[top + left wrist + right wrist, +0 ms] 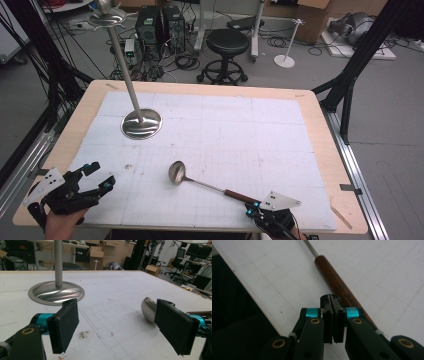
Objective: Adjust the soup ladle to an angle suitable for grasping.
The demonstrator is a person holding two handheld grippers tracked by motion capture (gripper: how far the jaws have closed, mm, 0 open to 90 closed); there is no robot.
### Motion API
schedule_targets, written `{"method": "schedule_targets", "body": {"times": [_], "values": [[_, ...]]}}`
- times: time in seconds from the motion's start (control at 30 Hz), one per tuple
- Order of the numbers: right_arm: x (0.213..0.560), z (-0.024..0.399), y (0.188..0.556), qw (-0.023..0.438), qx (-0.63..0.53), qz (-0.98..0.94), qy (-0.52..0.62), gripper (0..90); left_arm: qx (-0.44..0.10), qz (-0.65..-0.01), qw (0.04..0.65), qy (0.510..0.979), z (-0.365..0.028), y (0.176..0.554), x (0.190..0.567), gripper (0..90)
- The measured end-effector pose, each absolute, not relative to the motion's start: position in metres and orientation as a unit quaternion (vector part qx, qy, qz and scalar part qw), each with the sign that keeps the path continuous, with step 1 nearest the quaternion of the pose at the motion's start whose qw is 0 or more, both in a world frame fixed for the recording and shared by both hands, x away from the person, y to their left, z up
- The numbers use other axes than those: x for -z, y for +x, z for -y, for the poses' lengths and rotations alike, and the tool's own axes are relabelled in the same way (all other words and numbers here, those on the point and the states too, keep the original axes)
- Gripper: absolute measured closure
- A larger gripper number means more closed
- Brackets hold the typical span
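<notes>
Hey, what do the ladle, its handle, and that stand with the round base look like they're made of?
Ladle bowl: polished metal, likely steel; it is grey and shiny.
Handle: reddish-brown with a smooth sheen and faint lettering; wood or plastic, I cannot tell which.
Stand: brushed or polished metal; its base mirrors light in streaks.

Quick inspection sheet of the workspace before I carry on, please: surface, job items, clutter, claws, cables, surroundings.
Surface: white gridded mat on a wooden table, a few dark specks.
Job's things: ladle lying flat, bowl toward the stand, wooden handle toward the right claw; metal stand upright on its round base.
Clutter: nothing seen.
Claws: left claw open, empty, above the mat's near left corner; right claw shut on nothing, the ladle handle lying beside it.
Cables: tangled on the floor beyond the table.
Surroundings: black stool, computer towers, cardboard boxes.
</notes>
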State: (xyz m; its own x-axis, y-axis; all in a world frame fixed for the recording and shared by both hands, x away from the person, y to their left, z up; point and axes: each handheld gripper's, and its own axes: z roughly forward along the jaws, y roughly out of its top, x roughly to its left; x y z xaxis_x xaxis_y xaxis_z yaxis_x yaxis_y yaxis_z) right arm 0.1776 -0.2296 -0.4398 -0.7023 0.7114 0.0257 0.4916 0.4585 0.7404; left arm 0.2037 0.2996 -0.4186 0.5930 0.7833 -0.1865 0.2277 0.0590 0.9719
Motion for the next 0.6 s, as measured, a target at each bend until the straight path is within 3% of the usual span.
{"method": "schedule_targets", "body": {"times": [0.6], "values": [[0.443,0.243,0.195,0.185,-0.342,-0.825,0.41,89.3,-0.224,-0.392,0.612,0.649,-0.3,0.204,0.419,20.8]]}}
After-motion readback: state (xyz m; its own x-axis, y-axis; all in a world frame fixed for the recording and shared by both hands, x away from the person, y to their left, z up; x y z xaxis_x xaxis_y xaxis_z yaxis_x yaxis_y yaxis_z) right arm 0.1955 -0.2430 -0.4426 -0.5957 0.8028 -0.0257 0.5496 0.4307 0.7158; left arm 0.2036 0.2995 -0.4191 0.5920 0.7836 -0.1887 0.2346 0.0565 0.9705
